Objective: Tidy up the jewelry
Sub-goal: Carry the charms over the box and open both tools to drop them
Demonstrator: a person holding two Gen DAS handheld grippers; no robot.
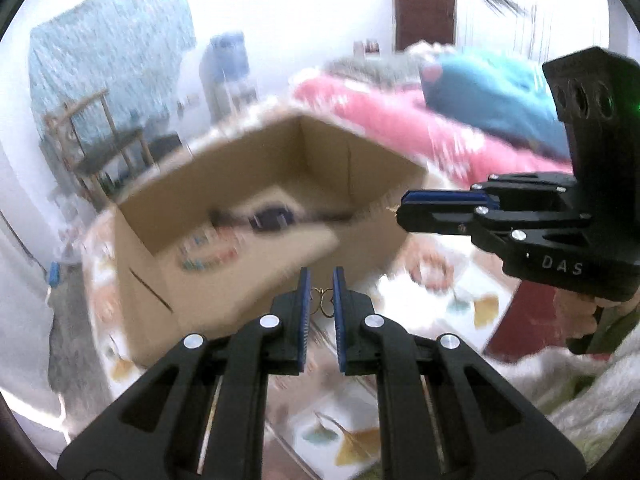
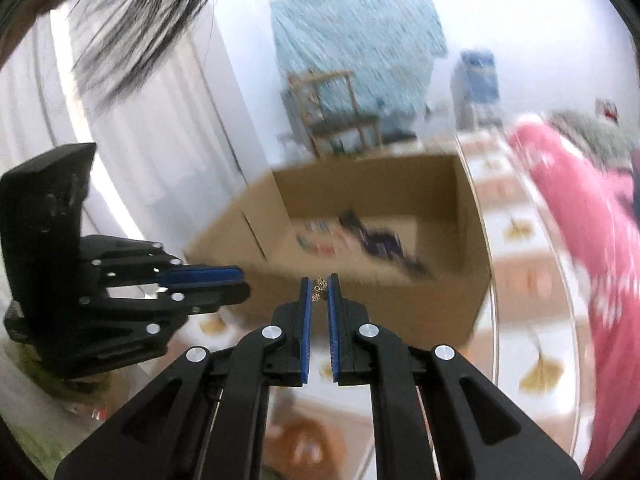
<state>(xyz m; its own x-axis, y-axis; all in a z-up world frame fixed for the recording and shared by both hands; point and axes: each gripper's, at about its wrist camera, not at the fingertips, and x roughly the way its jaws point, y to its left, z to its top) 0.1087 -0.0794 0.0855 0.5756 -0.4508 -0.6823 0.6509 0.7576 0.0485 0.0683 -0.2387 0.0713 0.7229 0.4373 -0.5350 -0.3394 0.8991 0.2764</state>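
From the left wrist, the left claw pinches a gold wire earring before the cardboard box; the right claw sits at three o'clock. From the right wrist, that nearly closed claw grips a butterfly charm, unseen from the left.

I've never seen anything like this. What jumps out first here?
An open cardboard box sits mid-picture on a leaf-patterned cloth. Before it, the left tongs pinch a small gold wire piece, and the right tongs pinch a tiny gold butterfly charm.
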